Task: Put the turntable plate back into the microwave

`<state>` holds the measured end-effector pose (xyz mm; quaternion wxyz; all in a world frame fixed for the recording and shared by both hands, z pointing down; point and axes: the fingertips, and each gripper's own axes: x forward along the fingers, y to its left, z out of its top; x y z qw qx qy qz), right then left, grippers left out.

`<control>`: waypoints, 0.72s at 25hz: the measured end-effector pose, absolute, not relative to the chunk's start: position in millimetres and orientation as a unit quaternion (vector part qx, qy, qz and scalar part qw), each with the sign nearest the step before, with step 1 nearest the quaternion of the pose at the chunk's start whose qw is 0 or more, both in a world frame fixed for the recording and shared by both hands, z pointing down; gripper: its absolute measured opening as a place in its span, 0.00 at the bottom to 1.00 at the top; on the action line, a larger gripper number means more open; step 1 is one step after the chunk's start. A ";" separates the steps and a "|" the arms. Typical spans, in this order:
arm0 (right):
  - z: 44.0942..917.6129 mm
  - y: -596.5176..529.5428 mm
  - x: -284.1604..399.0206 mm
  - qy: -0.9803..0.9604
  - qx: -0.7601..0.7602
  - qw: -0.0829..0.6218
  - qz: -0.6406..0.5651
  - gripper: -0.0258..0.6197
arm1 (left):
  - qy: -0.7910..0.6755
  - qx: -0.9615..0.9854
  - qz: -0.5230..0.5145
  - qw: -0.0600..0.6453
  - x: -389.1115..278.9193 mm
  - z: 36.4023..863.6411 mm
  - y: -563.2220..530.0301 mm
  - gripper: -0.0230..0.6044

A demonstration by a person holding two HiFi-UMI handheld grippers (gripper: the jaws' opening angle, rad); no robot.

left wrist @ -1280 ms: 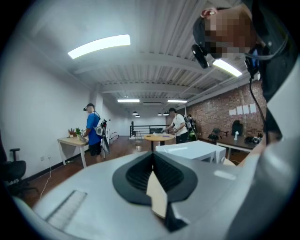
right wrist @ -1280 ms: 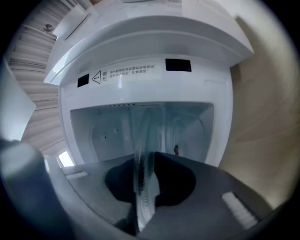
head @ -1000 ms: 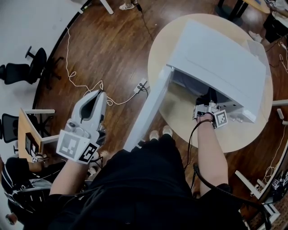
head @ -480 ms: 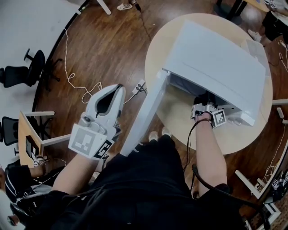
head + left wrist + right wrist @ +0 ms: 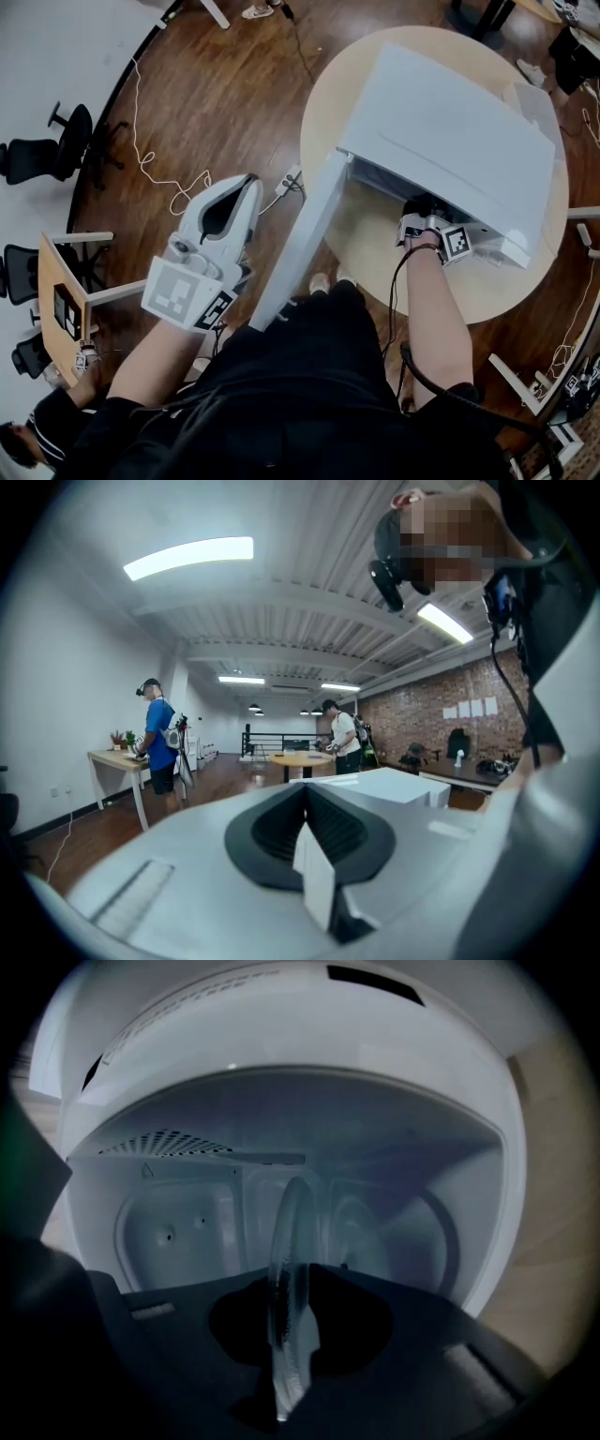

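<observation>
Floor [image 5: 216, 84] is dark wood and takes up most of the head view, with a round tan table [image 5: 370, 230] sitting on it at the right. On that table you've got the white microwave [image 5: 450, 122]. Its door [image 5: 300, 244] is swung wide open and juts out off the table's left edge toward your near side.

Your right gripper [image 5: 427, 206] is right at the mouth of the microwave, with its tip tucked under the top edge, so the head view doesn't show the jaws. The right gripper view does though. The right gripper [image 5: 291, 1283] has its jaws clamped onto the near rim of the turntable plate [image 5: 286, 1232]. That's the clear glass disc, and it shows edge-on to the camera there, with its far part reaching into the pale cavity [image 5: 187, 1227]. I can't tell if the plate touches anything inside.

Your left gripper [image 5: 246, 186] is out over the floor, left of the door and well apart from the microwave. In the left gripper view its jaws are pressed together with nothing between them, and the left gripper [image 5: 307, 841] points out across the room.

Smallest bit is a white cable [image 5: 150, 159] snaking over the floor at far left.
</observation>
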<state>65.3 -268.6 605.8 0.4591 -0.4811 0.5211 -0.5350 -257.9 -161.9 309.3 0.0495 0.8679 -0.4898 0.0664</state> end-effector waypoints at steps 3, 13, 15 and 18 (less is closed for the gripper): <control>611.4 -269.2 66.1 0.521 -0.487 0.450 -0.538 0.09 | -0.490 0.868 0.065 0.053 -260.1 309.6 -157.3 0.05; 621.1 -273.7 71.7 0.480 -0.528 0.436 -0.548 0.09 | -0.504 0.859 0.059 0.068 -275.5 313.5 -151.5 0.05; 623.8 -271.5 72.7 0.462 -0.555 0.416 -0.552 0.10 | -0.503 0.860 0.058 0.068 -276.0 313.3 -149.5 0.05; 631.3 -267.5 77.9 0.441 -0.583 0.399 -0.554 0.21 | -0.505 0.858 0.056 0.070 -277.4 314.2 -148.1 0.05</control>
